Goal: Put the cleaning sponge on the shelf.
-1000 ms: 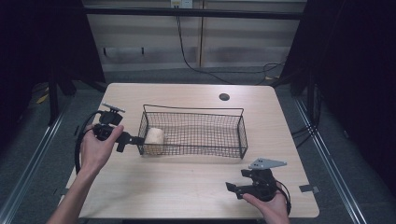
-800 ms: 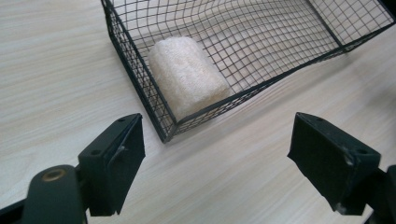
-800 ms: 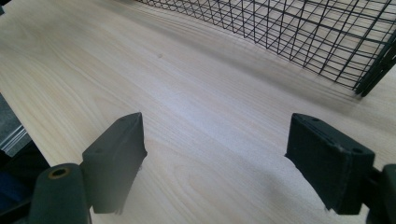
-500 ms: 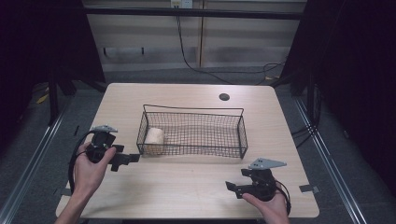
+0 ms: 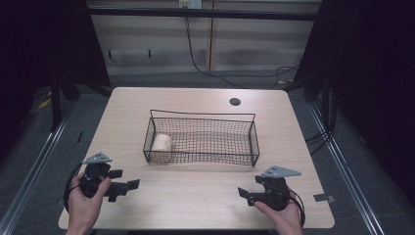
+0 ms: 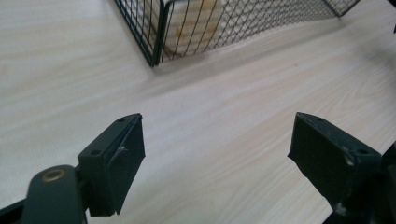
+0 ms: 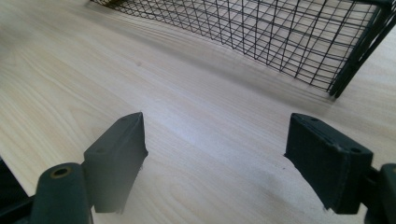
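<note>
Both hands parked near — left gripper [image 5: 128,185] and right gripper [image 5: 243,193] jaws wide, empty — leave the roll [image 5: 161,145] in the basket's [image 5: 253,142] left end undisturbed.

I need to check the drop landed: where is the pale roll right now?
In the high view the pale roll lies inside the wire basket, at its left end, beyond the open left gripper.

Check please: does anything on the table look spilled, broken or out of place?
Nothing stands out. The basket sits flat and square on the table, with one pale roll lying inside at its left end. The left gripper and right gripper are both open and empty, near the table's front edge.
</note>
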A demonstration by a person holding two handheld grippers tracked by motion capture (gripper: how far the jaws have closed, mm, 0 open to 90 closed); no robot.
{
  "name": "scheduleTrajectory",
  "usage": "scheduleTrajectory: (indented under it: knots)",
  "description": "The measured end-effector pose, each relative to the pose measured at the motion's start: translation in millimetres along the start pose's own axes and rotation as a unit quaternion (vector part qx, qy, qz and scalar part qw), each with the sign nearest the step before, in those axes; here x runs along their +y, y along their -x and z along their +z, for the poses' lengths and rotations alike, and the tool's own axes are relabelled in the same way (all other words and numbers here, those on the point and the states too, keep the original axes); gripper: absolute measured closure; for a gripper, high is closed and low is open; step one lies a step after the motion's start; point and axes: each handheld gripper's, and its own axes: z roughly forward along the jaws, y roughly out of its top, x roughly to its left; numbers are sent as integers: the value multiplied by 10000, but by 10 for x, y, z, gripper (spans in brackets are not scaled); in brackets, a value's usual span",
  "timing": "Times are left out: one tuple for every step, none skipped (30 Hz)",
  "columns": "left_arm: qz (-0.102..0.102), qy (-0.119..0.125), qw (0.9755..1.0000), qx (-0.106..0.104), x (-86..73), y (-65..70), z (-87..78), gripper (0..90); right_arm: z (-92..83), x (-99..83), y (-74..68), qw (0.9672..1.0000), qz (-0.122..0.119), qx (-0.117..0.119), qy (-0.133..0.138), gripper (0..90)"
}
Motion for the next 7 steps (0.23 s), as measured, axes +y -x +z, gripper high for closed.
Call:
scheduleTrajectory:
  knots:
    - [35,-1,10000,-34,-65,-11,3,179,9,-3,1,10000,17,4,-13,200]
    - [22,6,10000,-42,-141,-24,9,178,30,-7,2,10000,6,-26,-31,202]
    - [43,-58,10000,-37,-197,-37,24,178,55,-12,2,9999,1,-69,-80,204]
    - [29,-96,9999,-40,-231,-49,35,178,77,-12,1,9999,24,-86,-107,204]
    - [-13,-127,9999,-16,-262,-58,48,179,98,-13,2,9999,11,-90,-136,205]
    - [-68,-99,9999,16,-280,-61,58,178,125,-14,1,9997,1,-126,-202,210]
    - [-48,-99,9999,11,-286,-67,65,178,159,-16,2,9995,-1,-167,-274,210]
